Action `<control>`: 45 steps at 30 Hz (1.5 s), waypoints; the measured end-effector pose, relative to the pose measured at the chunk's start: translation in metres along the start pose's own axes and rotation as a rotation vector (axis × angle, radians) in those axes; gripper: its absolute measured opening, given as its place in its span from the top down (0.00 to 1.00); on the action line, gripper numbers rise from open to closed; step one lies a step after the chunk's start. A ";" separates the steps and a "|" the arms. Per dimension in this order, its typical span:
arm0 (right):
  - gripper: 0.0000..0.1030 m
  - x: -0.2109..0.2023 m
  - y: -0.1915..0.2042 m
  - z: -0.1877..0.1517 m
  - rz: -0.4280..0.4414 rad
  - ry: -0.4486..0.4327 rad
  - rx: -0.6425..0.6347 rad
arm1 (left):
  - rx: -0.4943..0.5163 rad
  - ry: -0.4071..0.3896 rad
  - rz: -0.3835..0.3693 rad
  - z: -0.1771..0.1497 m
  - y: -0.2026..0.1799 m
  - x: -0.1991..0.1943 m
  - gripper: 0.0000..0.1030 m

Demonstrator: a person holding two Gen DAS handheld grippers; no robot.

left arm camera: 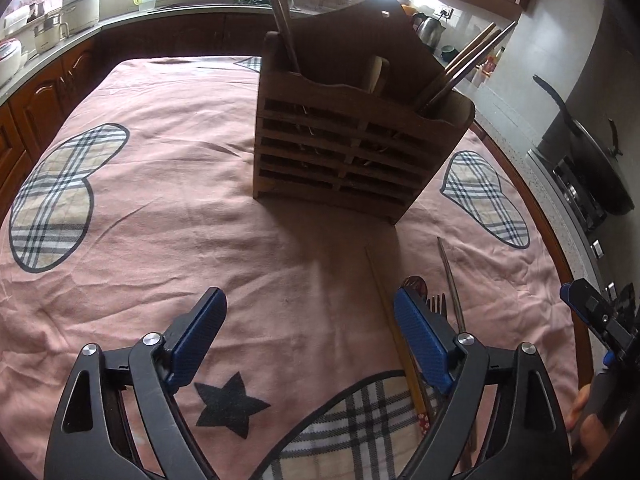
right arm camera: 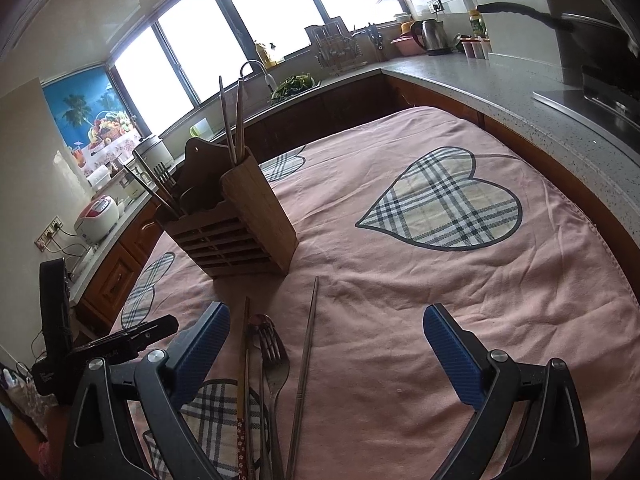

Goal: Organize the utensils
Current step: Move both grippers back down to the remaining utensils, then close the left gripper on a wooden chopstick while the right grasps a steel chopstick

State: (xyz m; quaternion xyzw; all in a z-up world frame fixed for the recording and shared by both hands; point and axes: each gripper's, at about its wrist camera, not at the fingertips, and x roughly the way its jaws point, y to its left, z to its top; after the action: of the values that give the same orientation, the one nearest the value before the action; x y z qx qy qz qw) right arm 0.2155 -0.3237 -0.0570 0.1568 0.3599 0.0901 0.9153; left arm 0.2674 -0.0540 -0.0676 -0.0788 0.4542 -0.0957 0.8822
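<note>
Loose utensils lie on the cloth-covered surface (right arm camera: 400,280): fork (right arm camera: 276,356), spoon (right arm camera: 259,322), wooden chopstick (right arm camera: 245,360), metal chopstick (right arm camera: 308,352). They sit just inside the right gripper (right arm camera: 326,340)'s left finger, and beside the left gripper (left arm camera: 310,332)'s right finger. The wooden holder (right arm camera: 236,224) stands ahead, already w/ chopsticks and a fork. Likely step: picking the next piece. Next move probably needs the right fingers centred over one piece. Both fingers wide open, holding nothing.

Blown-out window (right arm camera: 256,28) glare, dim foreground, fisheye-bent edges
</note>
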 end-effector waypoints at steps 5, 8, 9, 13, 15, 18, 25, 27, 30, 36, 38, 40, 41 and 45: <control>0.05 0.010 -0.004 0.001 -0.013 0.019 0.002 | 0.022 0.047 -0.019 0.011 -0.013 0.027 0.29; 0.05 0.015 -0.008 0.003 -0.017 0.027 0.008 | 0.045 0.063 -0.022 0.019 -0.022 0.040 0.36; 0.05 0.017 -0.010 0.004 -0.019 0.030 0.009 | 0.052 0.074 -0.023 0.020 -0.024 0.046 0.38; 0.07 0.026 -0.013 0.007 -0.022 0.043 0.015 | 0.078 0.130 -0.021 0.022 -0.031 0.067 0.67; 0.08 0.031 -0.014 0.009 -0.021 0.051 0.018 | 0.107 0.115 -0.011 0.021 -0.033 0.068 0.67; 0.13 0.039 -0.013 0.010 -0.019 0.064 0.013 | 0.156 0.107 0.004 0.017 -0.035 0.067 0.79; 0.46 0.073 0.005 0.010 -0.004 0.143 -0.049 | 0.186 0.133 -0.056 0.006 -0.010 0.051 0.92; 0.56 0.087 0.011 0.009 -0.005 0.176 -0.072 | 0.175 0.147 -0.079 0.005 -0.004 0.049 0.92; 0.65 0.106 0.015 0.009 -0.022 0.220 -0.101 | 0.145 0.158 -0.097 0.005 0.003 0.047 0.92; 0.79 0.129 0.028 0.008 -0.051 0.278 -0.174 | 0.081 0.183 -0.108 0.006 0.007 0.044 0.79; 0.79 0.133 0.032 0.009 -0.063 0.287 -0.204 | 0.052 0.181 -0.110 0.004 0.012 0.039 0.68; 0.82 0.134 0.033 0.010 -0.066 0.296 -0.214 | 0.059 0.178 -0.098 0.001 0.012 0.039 0.69; 0.83 0.135 0.033 0.010 -0.072 0.297 -0.227 | 0.070 0.172 -0.088 0.001 0.010 0.039 0.69; 0.87 0.137 0.041 0.009 -0.102 0.302 -0.275 | 0.120 0.154 -0.034 0.002 -0.005 0.045 0.70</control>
State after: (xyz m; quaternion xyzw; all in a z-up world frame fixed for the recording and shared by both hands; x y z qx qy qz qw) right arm 0.3191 -0.2491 -0.1232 -0.0035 0.4849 0.1145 0.8670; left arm 0.2942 -0.0698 -0.1004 -0.0260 0.5127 -0.1433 0.8461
